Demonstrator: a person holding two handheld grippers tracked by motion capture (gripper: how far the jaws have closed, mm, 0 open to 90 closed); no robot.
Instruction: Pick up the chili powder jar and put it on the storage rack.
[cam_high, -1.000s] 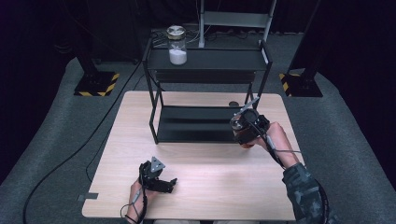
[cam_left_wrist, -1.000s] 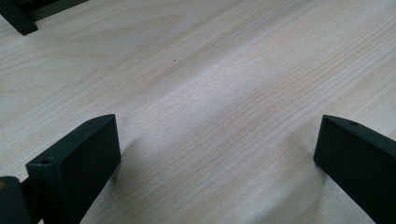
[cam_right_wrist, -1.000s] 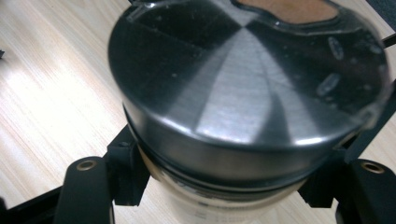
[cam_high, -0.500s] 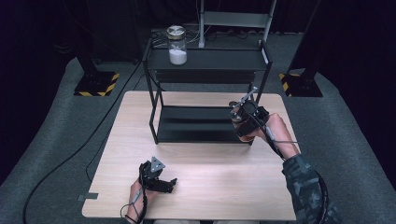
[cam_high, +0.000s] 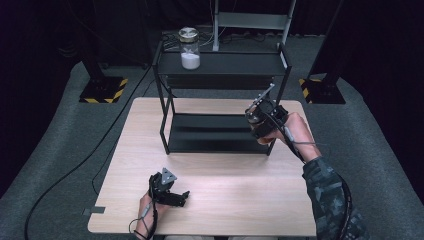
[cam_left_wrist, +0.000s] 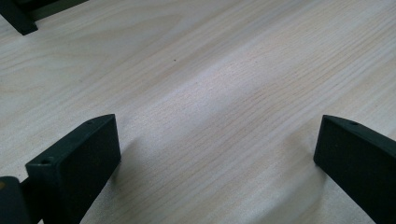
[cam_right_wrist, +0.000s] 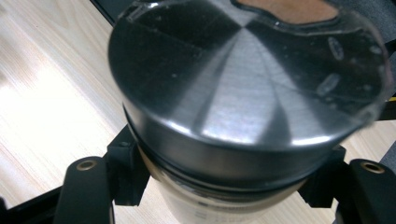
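jaws of the right gripper (cam_high: 256, 121) are clenched around a jar with a brushed metal lid (cam_right_wrist: 247, 88), gripping it just below the lid on both sides, as the right gripper view shows. in the high view the jar sits in that gripper at the front right corner of a black two-tier shelf rack (cam_high: 220, 65), held above the light wooden worktop (cam_high: 220, 200) and level with the gap between the rack's lower and upper shelves. the person's right hand (cam_high: 292, 131) wraps the gripper body, its camouflage sleeve (cam_high: 330, 195) coming in from the lower right.

on the rack's upper shelf, near its left end, stands a second glass jar (cam_high: 189, 47) with white powder in the bottom.

the left gripper (cam_high: 169, 190) rests low on the near part of the worktop, well apart from the rack; its jaws are released and spread wide with bare wood between them.
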